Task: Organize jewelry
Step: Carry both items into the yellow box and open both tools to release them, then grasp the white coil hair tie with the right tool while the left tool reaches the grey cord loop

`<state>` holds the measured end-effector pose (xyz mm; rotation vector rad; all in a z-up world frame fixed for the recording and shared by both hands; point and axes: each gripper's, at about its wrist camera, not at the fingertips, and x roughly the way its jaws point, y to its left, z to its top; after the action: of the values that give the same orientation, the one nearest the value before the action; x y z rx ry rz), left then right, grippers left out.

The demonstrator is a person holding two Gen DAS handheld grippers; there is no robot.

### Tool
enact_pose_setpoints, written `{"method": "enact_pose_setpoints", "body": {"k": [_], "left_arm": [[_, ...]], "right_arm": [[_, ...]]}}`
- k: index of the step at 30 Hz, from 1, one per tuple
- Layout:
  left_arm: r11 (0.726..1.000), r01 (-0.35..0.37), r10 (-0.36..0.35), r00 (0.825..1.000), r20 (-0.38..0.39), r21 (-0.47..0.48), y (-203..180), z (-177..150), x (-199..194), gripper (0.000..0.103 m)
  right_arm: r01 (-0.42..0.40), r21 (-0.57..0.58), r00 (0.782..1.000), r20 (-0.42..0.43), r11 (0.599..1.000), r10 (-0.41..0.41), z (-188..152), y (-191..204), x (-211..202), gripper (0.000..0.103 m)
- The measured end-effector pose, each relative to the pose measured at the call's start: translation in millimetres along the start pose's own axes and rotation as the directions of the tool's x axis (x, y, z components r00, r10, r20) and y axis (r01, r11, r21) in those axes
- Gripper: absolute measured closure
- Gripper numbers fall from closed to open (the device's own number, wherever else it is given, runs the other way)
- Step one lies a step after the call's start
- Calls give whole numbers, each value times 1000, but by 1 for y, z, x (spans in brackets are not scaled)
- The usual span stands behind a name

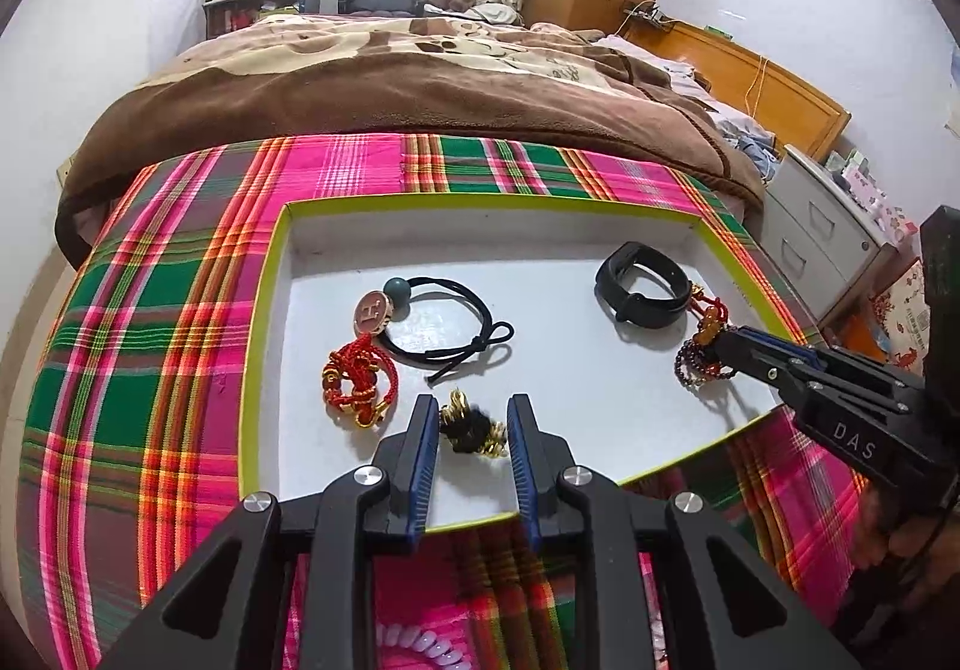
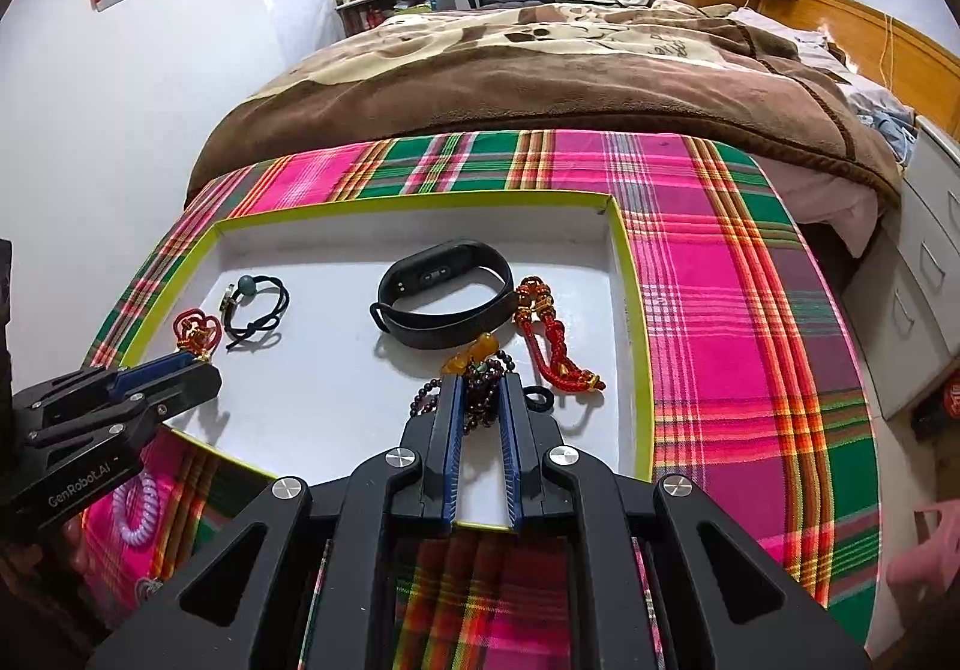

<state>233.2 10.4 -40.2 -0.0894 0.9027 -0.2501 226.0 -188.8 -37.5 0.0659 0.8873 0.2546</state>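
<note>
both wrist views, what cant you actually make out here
- Dark bead bracelet, right wrist view: middle hidden between the right gripper jaws.
- Black and gold piece, left wrist view: too tangled to identify.
- Lilac coil band, left wrist view: cut off by the bottom edge and gripper body.

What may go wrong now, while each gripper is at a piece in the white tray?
1. The right gripper is shut on only part of the bead bracelet; loose loops hang outside and may snag the red cord charm or the black band when lifted.
2. The left gripper is open around the black-gold piece, near the tray edge; closing badly may push it out.
</note>
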Motion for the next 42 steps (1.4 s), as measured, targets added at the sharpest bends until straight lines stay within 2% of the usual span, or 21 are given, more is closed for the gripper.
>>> {"method": "enact_pose_setpoints", "body": {"k": [7, 12, 17, 25, 31, 36, 42], "left_arm": [[1000, -1, 1, 1000, 1, -1, 0, 0, -1, 79], [1000, 2, -2, 1000, 7, 1, -1, -2, -3, 70], [1000, 0, -1, 1000, 18, 9, -4, -3, -12, 70], [999, 48, -48, 997, 53, -2, -6, -8, -38, 69], [999, 42, -41, 995, 86, -14, -8, -17, -65, 66], [999, 41, -38, 996, 85, -33, -4, -32, -81, 65], [997, 28, -21, 996, 92, -71, 4, -54, -97, 65]], "right_arm": [[4, 5, 1000, -2, 1000, -4, 0, 1, -1, 89], [-1, 12, 1000, 6, 1000, 1, 1, -2, -4, 80], [-9, 9, 1000, 14, 1000, 9, 1, -2, -8, 71], [-35, 6, 999, 40, 999, 34, -7, -1, -23, 60], [-56, 10, 996, 72, 998, 56, -16, 1, -43, 60], [-79, -11, 993, 87, 997, 80, -30, 7, -59, 60], [-120, -61, 991, 51, 991, 123, -52, 20, -63, 60]]}}
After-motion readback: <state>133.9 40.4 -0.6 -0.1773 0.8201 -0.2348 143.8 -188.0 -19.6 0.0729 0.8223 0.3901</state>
